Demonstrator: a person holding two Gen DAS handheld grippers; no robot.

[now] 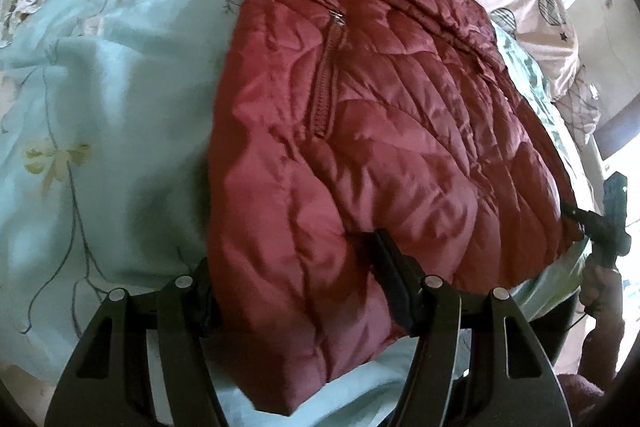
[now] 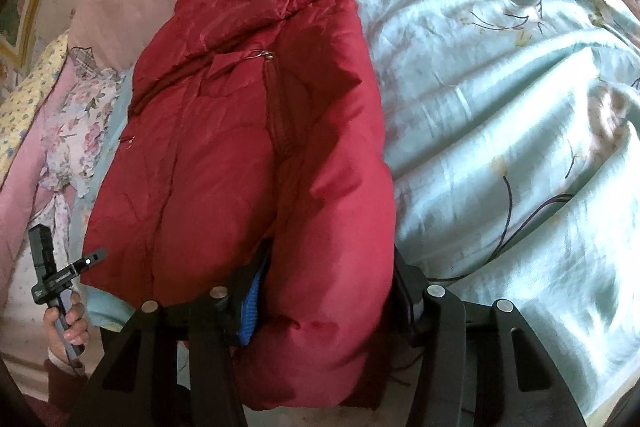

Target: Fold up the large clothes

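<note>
A dark red quilted jacket [image 1: 360, 115] lies folded lengthwise on the pale green floral sheet [image 1: 100, 99], collar at the far end, zip on top. My left gripper [image 1: 292, 259] straddles a thick roll at the jacket's near corner, both fingers sunk into the padding. In the right wrist view, my right gripper [image 2: 330, 263] squeezes a fat bulge of the jacket [image 2: 240, 147] at its other near corner. A blue pad shows on its left finger [image 2: 252, 307]. Each gripper shows in the other's view at the jacket's hem: the right gripper [image 1: 580, 223] and the left gripper [image 2: 86, 261].
A pink quilt [image 2: 120, 7] with plaid hearts lies beyond and beside the collar. A floral cloth [image 2: 76, 139] sits left of the jacket. The green sheet [image 2: 500, 107] spreads wide and rumpled to the right. A hand [image 2: 72, 327] holds the left device's handle.
</note>
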